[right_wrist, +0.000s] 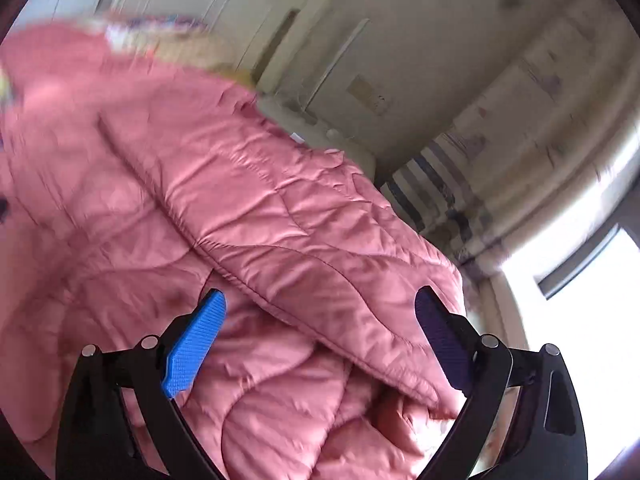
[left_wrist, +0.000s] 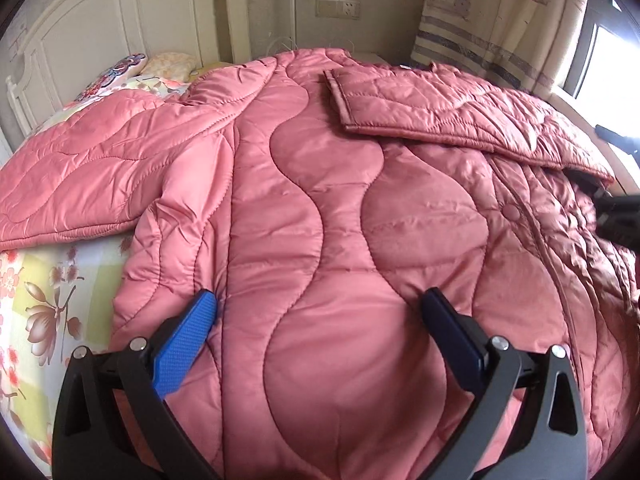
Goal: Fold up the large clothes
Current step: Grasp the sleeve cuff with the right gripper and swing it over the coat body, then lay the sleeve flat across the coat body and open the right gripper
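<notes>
A large pink quilted coat (left_wrist: pixel 320 208) lies spread over the bed. One sleeve (left_wrist: pixel 80 176) stretches out to the left. The other sleeve (left_wrist: pixel 440 112) lies folded across the upper body, its cuff pointing left. My left gripper (left_wrist: pixel 320 296) is open over the lower middle of the coat, its blue pads wide apart and nothing pinched between them. In the blurred right wrist view, my right gripper (right_wrist: pixel 320 293) is open above the coat (right_wrist: pixel 120 200), near the folded sleeve (right_wrist: pixel 300 232), which passes between its fingers without the pads pressing on it.
A floral bedsheet (left_wrist: pixel 40 300) shows at the left. A white headboard (left_wrist: pixel 100 32) and pillows (left_wrist: pixel 132 68) are at the far left. A striped curtain (left_wrist: pixel 500 20) and a bright window (left_wrist: pixel 608 56) stand to the right. Black hardware (left_wrist: pixel 616 216) pokes in at the right edge.
</notes>
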Demonstrator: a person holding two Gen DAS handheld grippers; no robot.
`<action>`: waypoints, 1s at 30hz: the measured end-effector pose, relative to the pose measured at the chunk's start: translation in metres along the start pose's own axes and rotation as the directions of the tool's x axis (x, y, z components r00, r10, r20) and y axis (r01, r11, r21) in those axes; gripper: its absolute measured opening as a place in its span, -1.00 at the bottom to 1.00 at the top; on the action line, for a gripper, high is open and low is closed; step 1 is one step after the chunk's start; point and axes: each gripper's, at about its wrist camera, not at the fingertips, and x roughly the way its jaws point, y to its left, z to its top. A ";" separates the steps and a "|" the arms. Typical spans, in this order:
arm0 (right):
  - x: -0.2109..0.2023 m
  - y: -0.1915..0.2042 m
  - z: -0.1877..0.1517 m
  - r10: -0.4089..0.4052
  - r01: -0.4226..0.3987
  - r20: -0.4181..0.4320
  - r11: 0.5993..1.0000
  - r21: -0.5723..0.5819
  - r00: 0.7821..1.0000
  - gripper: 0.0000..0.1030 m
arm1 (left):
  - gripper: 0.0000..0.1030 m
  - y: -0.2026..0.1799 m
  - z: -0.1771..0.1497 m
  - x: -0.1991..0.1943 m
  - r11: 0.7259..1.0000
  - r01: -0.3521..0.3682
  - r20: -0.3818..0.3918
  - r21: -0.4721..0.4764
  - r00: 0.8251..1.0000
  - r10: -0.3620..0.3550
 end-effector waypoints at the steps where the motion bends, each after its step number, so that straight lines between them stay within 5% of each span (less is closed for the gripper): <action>1: -0.005 -0.012 -0.003 0.014 -0.014 0.012 0.999 0.050 1.000 0.58 | 0.96 0.001 0.002 -0.003 1.000 0.019 -0.017 -0.008 1.000 -0.019; 3: -0.011 -0.042 -0.011 0.061 -0.065 0.029 0.980 0.190 0.998 0.40 | 0.96 0.006 0.015 -0.013 0.994 0.098 -0.028 -0.057 0.995 -0.099; 6: -0.008 -0.072 -0.026 0.090 -0.102 0.049 0.918 0.383 0.995 0.27 | 0.96 0.009 0.056 -0.033 0.958 0.250 0.060 -0.139 0.968 -0.243; 12: 0.017 -0.084 -0.038 0.106 -0.092 0.000 0.860 0.501 0.994 0.26 | 0.96 -0.031 0.128 0.001 0.968 0.229 0.179 -0.098 0.961 -0.209; 17: 0.019 -0.091 -0.043 0.126 -0.109 0.001 0.851 0.513 0.992 0.26 | 0.96 -0.060 0.139 0.079 0.972 0.229 0.055 -0.045 0.973 -0.226; 18: 0.021 -0.093 -0.045 0.135 -0.120 0.009 0.842 0.526 0.991 0.25 | 0.96 -0.065 0.132 0.089 0.980 0.201 0.083 -0.012 0.976 -0.199; 22: 0.009 -0.113 -0.058 0.149 -0.171 0.089 0.765 0.621 0.985 -0.06 | 0.96 -0.070 0.122 0.088 0.983 0.181 0.085 0.013 0.980 -0.182; 26: -0.009 -0.150 -0.063 0.069 -0.148 0.138 0.678 0.720 0.988 -0.38 | 0.96 -0.063 0.122 0.090 0.976 0.216 0.093 -0.013 0.972 -0.214; 28: -0.011 -0.156 -0.056 0.067 -0.137 0.126 0.695 0.706 0.990 -0.40 | 0.96 -0.059 0.121 0.091 0.971 0.236 0.100 -0.027 0.967 -0.233; 30: -0.007 -0.150 -0.041 0.065 -0.105 0.085 0.765 0.635 0.994 -0.40 | 0.96 -0.056 0.126 0.092 0.968 0.250 0.103 -0.036 0.964 -0.245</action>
